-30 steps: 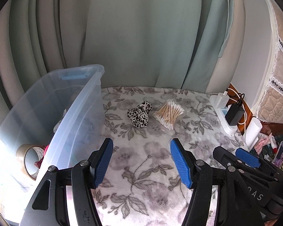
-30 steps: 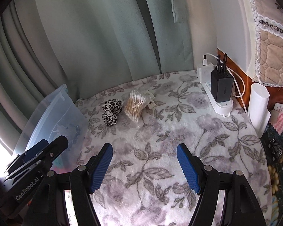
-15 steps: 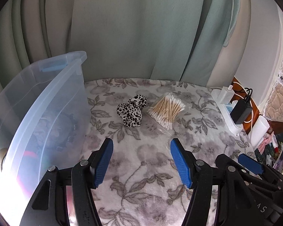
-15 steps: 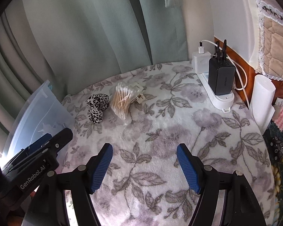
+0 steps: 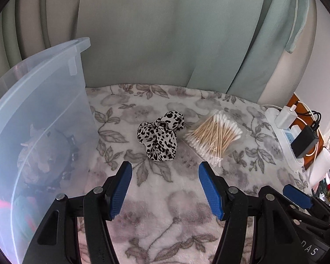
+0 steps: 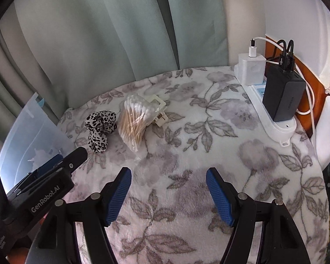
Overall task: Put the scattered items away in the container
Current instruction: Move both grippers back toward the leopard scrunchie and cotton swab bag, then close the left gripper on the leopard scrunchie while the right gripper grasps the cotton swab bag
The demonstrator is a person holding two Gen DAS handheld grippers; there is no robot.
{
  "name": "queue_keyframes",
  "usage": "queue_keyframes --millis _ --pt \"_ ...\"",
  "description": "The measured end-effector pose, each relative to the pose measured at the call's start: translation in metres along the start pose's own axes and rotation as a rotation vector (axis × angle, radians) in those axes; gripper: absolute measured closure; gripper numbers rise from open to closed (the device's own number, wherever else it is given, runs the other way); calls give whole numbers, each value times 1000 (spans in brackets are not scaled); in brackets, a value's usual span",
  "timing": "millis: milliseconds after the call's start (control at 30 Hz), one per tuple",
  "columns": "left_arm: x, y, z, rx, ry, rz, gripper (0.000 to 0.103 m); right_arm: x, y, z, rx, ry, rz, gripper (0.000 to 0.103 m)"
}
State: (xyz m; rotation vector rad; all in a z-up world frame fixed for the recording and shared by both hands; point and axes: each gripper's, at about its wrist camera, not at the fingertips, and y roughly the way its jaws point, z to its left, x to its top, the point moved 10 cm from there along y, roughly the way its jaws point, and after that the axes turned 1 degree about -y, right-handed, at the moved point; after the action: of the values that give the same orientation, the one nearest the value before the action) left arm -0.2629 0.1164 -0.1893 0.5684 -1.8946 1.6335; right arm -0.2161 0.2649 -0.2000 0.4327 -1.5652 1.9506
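Observation:
A leopard-print scrunchie [image 5: 161, 137] [image 6: 100, 127] lies on the floral blanket [image 5: 171, 200], with a clear bag of cotton swabs [image 5: 215, 137] [image 6: 133, 121] just to its right. A cream hair clip [image 6: 159, 110] sits behind the swabs. The clear plastic container [image 5: 44, 114] [image 6: 30, 136] stands at the left and holds several items. My left gripper [image 5: 165, 176] is open and empty, a short way in front of the scrunchie. My right gripper [image 6: 168, 181] is open and empty over bare blanket, to the right of both items.
A white power strip [image 6: 272, 110] with a black charger [image 6: 283, 94] and a white plug [image 6: 250, 68] lies along the right edge by a wooden board. Green curtains [image 5: 165, 33] hang behind the bed. A white cylinder [image 6: 329, 129] stands at the far right.
Both grippers have moved forward and down toward the scrunchie and swabs, which now look larger and nearer. The container has slid to the left edge of both views. Jaw openings are unchanged.

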Motion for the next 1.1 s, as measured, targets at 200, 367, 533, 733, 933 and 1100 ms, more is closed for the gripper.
queue_keyframes --millis 200,367,533,733,933,1100 --pt "7 27 7 16 -10 8 39 18 20 12 31 -13 -13 29" --pt "13 44 11 22 -17 12 39 29 40 23 58 -13 -5 29" --pt "16 61 17 22 -43 26 39 35 57 29 81 -9 0 29" --pt "15 73 20 8 -62 42 39 39 75 32 119 22 10 38" --pt "15 81 17 -22 -56 47 49 41 86 40 173 49 25 62" --pt "14 77 12 -44 -38 51 70 40 83 49 207 51 25 79"
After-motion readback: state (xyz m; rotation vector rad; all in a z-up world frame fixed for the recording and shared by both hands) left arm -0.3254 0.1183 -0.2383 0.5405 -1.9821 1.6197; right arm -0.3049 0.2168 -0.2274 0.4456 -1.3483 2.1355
